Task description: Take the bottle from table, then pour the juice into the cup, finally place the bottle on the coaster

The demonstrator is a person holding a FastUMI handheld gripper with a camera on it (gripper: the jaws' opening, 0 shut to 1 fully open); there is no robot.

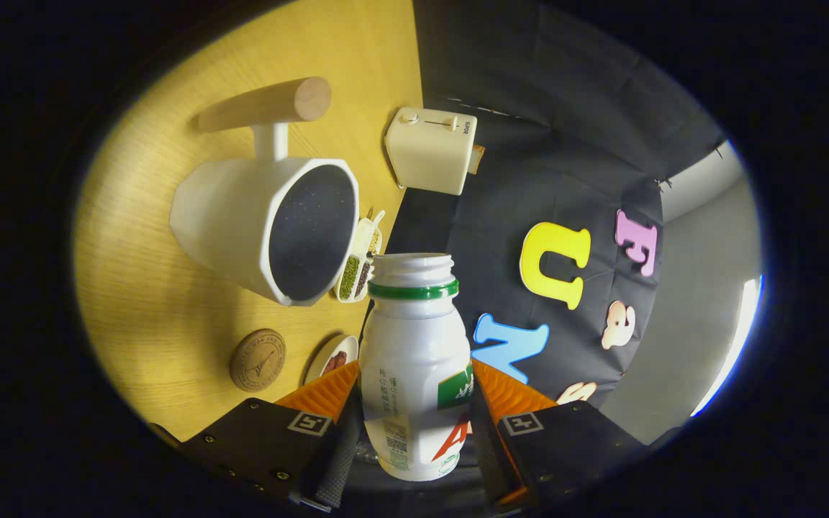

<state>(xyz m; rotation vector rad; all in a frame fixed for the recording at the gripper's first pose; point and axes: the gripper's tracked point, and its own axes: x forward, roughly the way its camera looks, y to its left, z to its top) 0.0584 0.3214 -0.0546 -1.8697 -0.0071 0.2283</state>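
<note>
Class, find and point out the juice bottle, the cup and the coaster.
juice bottle (414, 352), gripper view, its white body between the jaws.
cup (311, 232), gripper view, its dark inside.
coaster (257, 360), gripper view, its round top face.

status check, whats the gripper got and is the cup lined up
Hand-held gripper shut on bottle, cap off. Bottle mouth beside cup rim, not over it. Coaster bare. Nothing in the way.

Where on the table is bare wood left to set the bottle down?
Bare table lies around the coaster. It's crowded between cup, seed tray, small dish and toaster. The gripper clamps the bottle.
</note>
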